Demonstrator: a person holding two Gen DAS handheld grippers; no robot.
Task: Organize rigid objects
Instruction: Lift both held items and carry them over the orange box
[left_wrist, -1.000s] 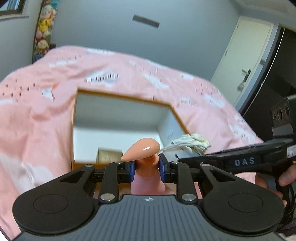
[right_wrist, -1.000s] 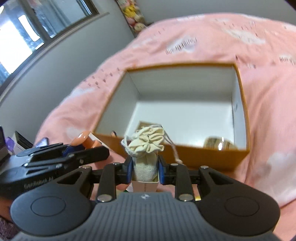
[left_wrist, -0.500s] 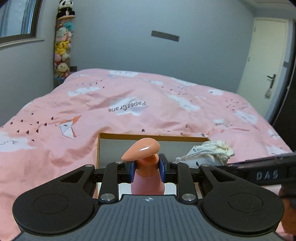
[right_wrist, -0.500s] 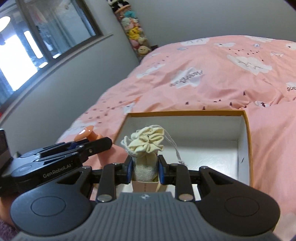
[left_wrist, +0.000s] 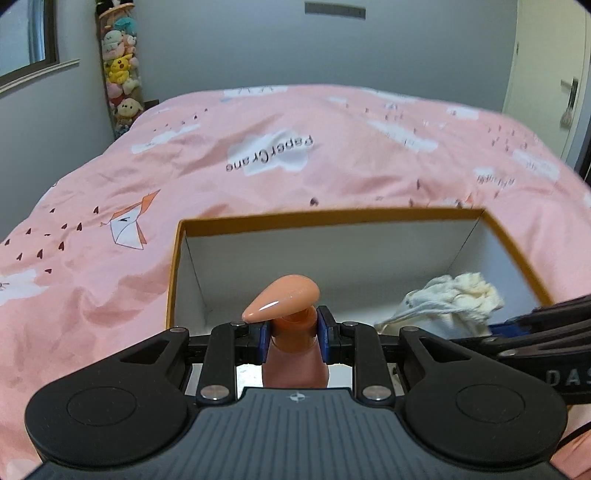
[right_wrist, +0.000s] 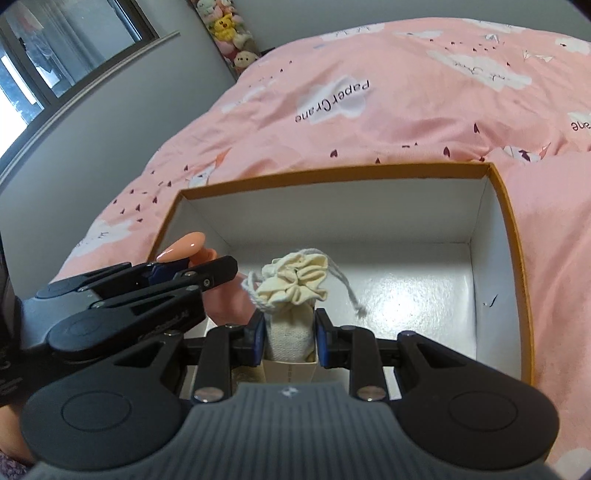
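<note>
— Right, at the bottom centre of the left wrist view, what do we have in our left gripper (left_wrist: 293, 341)?

— We have its blue pads closed tight on the neck of the pink pump bottle (left_wrist: 293, 354), whose peach nozzle head points to the left of the frame.

— And our right gripper (right_wrist: 290, 338)?

— Low in the centre of the right wrist view, its pads are pressed against both sides of the cream drawstring pouch (right_wrist: 295, 291); the gathered top and a loose cord stick up above the pads. A pale card edge shows just under the pouch; we cannot tell what it is.

— Where do both things sit?

— We see both over the near part of the open orange box (right_wrist: 511, 236), bottle at left, pouch at right, close side by side. Its white floor fills mid-frame.

— Beyond that?

— We see the pink bedspread (left_wrist: 258, 147) under the box, and plush toys (left_wrist: 120, 74) stacked at the upper left by the grey wall.
</note>
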